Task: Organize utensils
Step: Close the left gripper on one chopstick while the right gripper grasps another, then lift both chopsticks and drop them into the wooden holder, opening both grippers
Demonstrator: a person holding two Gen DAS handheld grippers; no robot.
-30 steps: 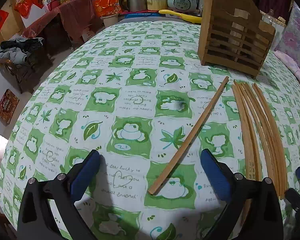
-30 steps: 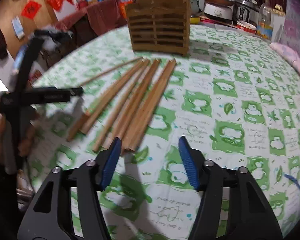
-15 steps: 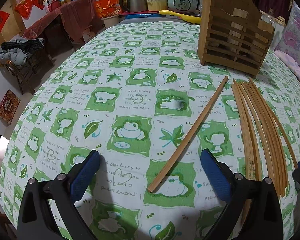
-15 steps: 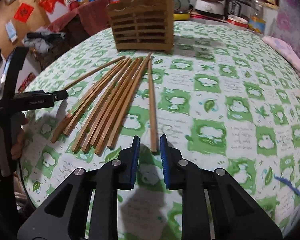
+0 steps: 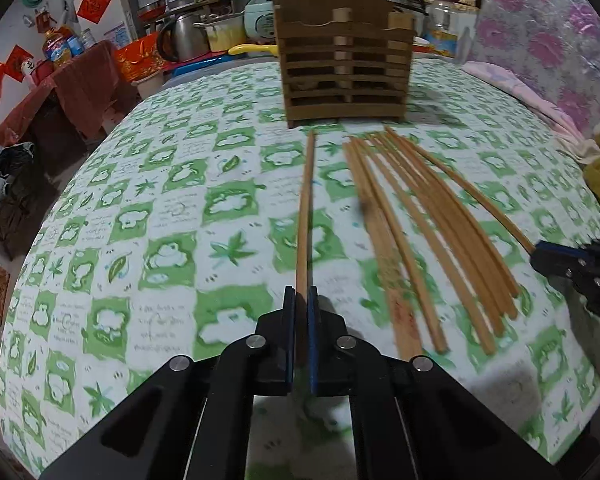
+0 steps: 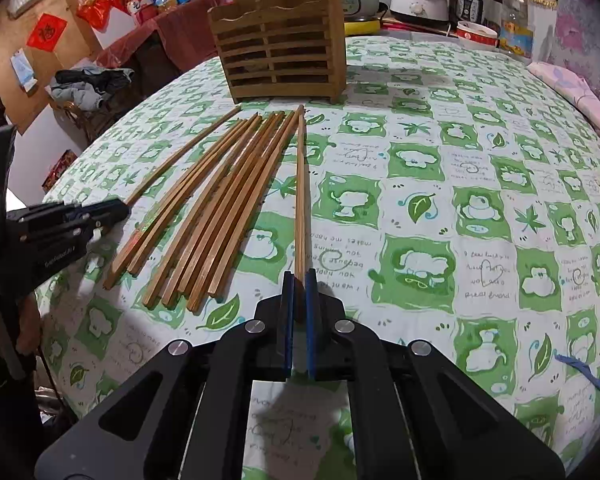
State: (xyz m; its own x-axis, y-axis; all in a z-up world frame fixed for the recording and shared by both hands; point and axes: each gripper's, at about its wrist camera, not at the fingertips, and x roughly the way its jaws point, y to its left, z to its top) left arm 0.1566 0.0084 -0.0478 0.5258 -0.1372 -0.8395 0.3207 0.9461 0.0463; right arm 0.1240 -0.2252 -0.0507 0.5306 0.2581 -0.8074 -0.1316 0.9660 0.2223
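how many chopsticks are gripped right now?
2. Leftmost chopstick in the left gripper; rightmost chopstick in the right gripper. The bundle between lies loose; none seem hidden.

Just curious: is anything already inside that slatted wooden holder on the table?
Through the slats of the wooden holder only dark gaps show, and no chopstick sticks out the top. The slats hide its bottom, so small items cannot be ruled out.

Green-and-white checked tablecloth (image 5: 148, 208), tan chopsticks (image 6: 220, 200), brown wooden holder (image 5: 344, 68).

Tablecloth (image 5: 172, 208) squares carry small print — "you are a great friend" is legible, the rest blurs.
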